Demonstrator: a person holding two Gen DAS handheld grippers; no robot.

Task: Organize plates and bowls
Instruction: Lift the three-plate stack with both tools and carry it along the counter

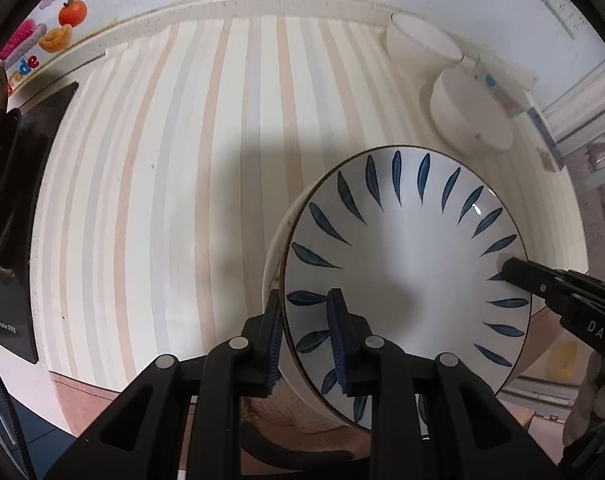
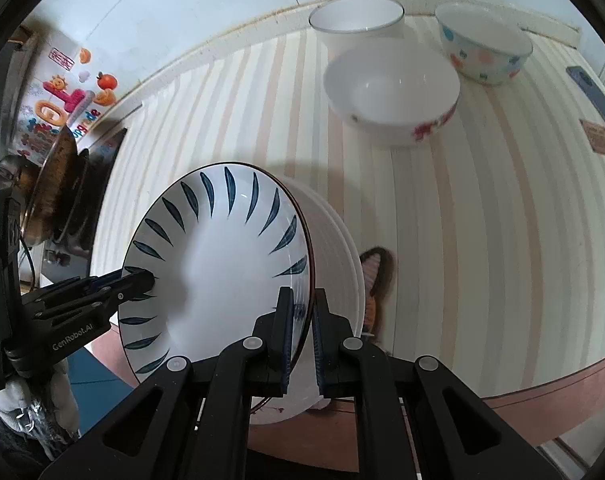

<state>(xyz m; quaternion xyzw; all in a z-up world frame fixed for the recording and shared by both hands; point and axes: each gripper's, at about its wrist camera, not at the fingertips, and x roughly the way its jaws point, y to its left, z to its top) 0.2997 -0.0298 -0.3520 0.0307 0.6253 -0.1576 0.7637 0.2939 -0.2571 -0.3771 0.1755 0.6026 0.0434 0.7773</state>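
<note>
A white bowl with blue leaf marks [image 1: 406,264] hangs tilted over the front edge of the striped table [image 1: 174,184]. Both grippers hold it by opposite sides of the rim. In the left wrist view my left gripper [image 1: 304,320] is shut on the near rim, one finger inside and one outside. My right gripper [image 1: 510,270] bites the far right rim. The right wrist view shows the same bowl [image 2: 222,264] with my right gripper [image 2: 302,312] shut across its rim and my left gripper [image 2: 142,280] clamped at the left side.
Three bowls stand at the back of the table: a wide white one with red marks [image 2: 394,92], a tall white one [image 2: 356,20] and a dotted one [image 2: 486,44]. A phone [image 2: 594,92] lies at the right edge. A dark pan [image 2: 58,184] sits to the left.
</note>
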